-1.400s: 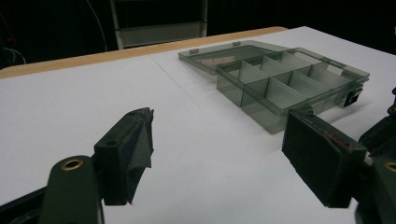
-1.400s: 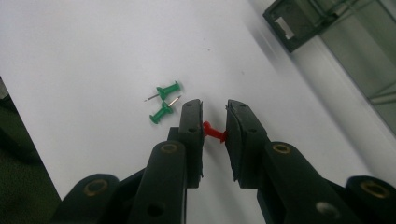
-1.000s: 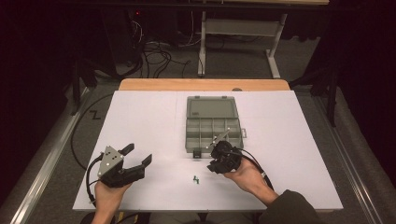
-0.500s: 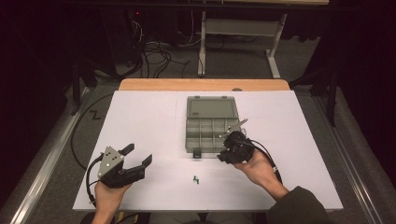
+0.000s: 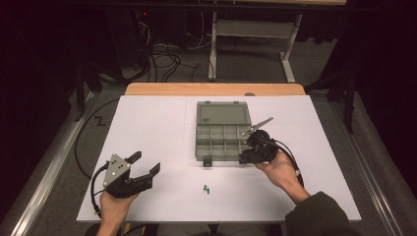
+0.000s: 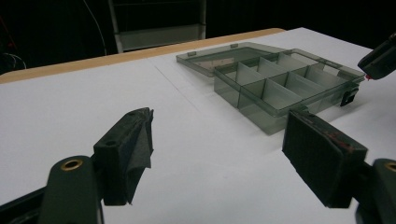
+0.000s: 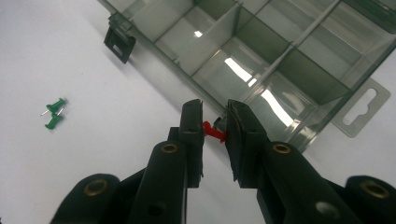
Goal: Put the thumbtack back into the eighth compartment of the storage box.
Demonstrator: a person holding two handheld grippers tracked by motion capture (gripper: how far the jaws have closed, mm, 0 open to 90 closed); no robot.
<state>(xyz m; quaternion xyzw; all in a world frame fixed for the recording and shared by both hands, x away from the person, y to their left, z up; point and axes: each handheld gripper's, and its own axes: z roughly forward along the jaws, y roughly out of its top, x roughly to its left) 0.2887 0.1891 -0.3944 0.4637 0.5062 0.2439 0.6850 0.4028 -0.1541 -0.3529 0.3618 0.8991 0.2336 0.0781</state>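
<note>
A clear grey compartment box (image 5: 199, 145) lies open mid-table, its lid (image 5: 222, 112) flat behind it. My right gripper (image 5: 246, 153) hovers at the box's front right corner, shut on a small red pushpin (image 7: 214, 131) held crosswise between the pads, just short of the box wall (image 7: 161, 51). Two green pushpins (image 5: 206, 189) lie loose on the white table in front of the box, and they sit at the left (image 7: 54, 113) in the right gripper view. My left gripper (image 5: 145, 162) rests near the front left, open and wide with nothing between its jaws (image 6: 224, 140); the box (image 6: 252, 105) lies ahead of it.
The white table top (image 5: 162, 123) has a wooden strip (image 5: 211, 89) along its far edge. Black latches (image 5: 207, 161) hang on the box's front wall. Cables and a metal frame (image 5: 246, 29) stand on the dark floor beyond.
My right gripper has moved right and away along the box's front, rising a little, with the red pushpin still in its jaws. The left gripper has stayed put.
</note>
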